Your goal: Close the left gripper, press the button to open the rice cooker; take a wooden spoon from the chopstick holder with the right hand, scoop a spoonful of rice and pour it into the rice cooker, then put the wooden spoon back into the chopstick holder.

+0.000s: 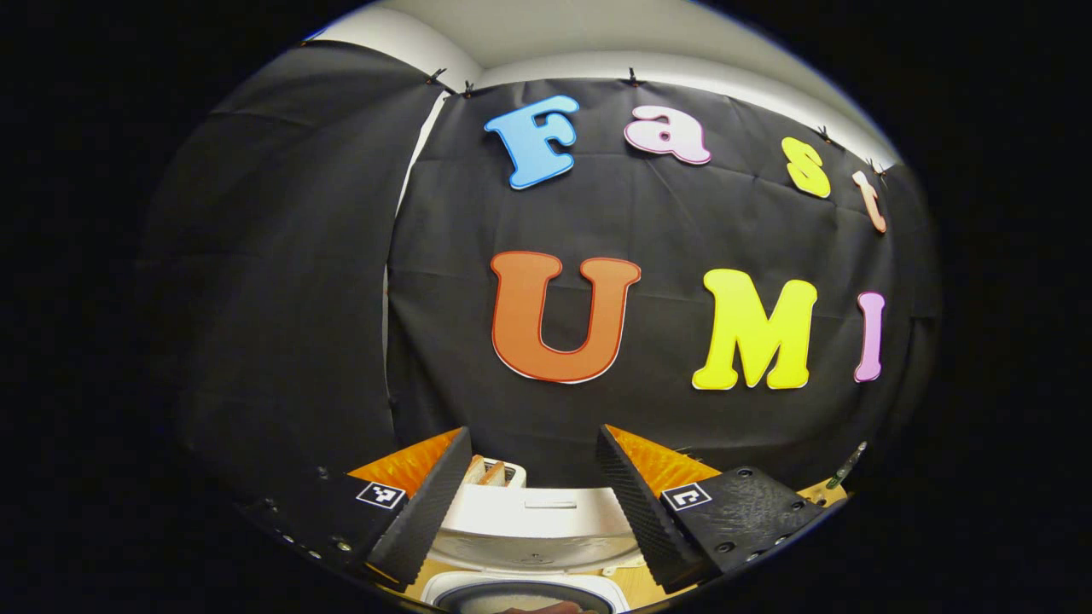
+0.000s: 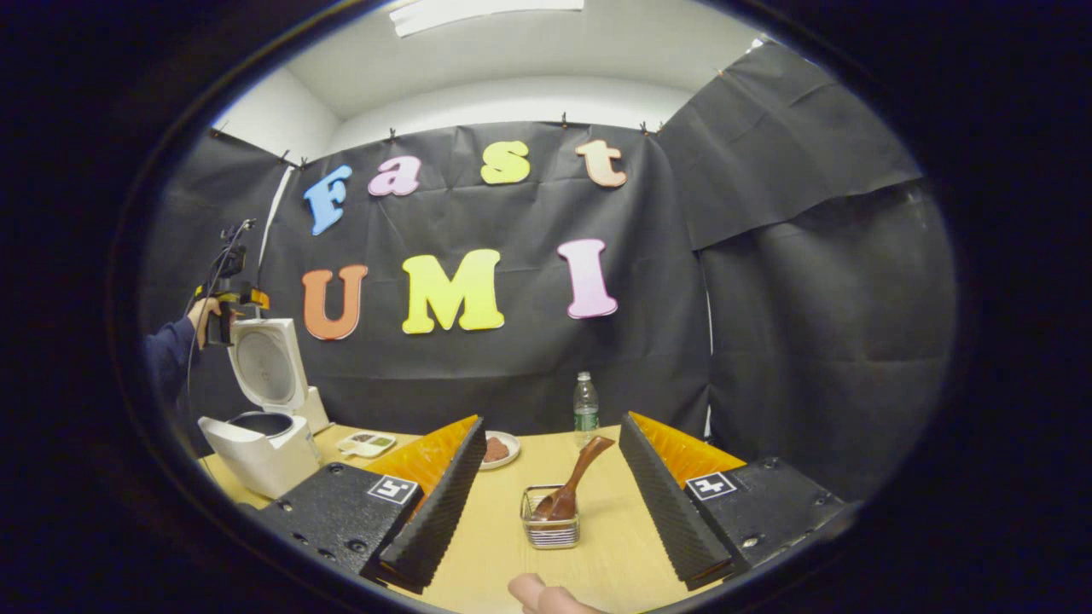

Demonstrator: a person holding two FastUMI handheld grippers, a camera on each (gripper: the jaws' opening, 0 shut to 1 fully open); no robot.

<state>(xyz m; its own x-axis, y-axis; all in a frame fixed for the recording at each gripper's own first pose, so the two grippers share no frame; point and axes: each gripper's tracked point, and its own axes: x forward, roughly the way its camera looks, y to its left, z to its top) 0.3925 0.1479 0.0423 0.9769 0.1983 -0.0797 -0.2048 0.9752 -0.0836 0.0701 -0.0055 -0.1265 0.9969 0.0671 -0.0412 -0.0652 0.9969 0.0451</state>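
The white rice cooker point(image 2: 260, 443) stands lid-up at the pale wooden worktop's point(image 2: 614, 546) left end, the left gripper point(image 1: 533, 503) wide open above it; the right gripper point(image 2: 550, 503), open and empty, faces the brown wooden spoon point(image 2: 573, 488) unlifted in its wire-mesh chopstick holder point(image 2: 551, 527): scooping, pouring, returning remain.

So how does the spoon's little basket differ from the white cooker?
The holder is a small see-through wire basket; the cooker is bigger, solid white. The holder stands mid-table with a wooden spoon leaning in it; the cooker sits at the table's left edge, lid raised. Both are open-topped.
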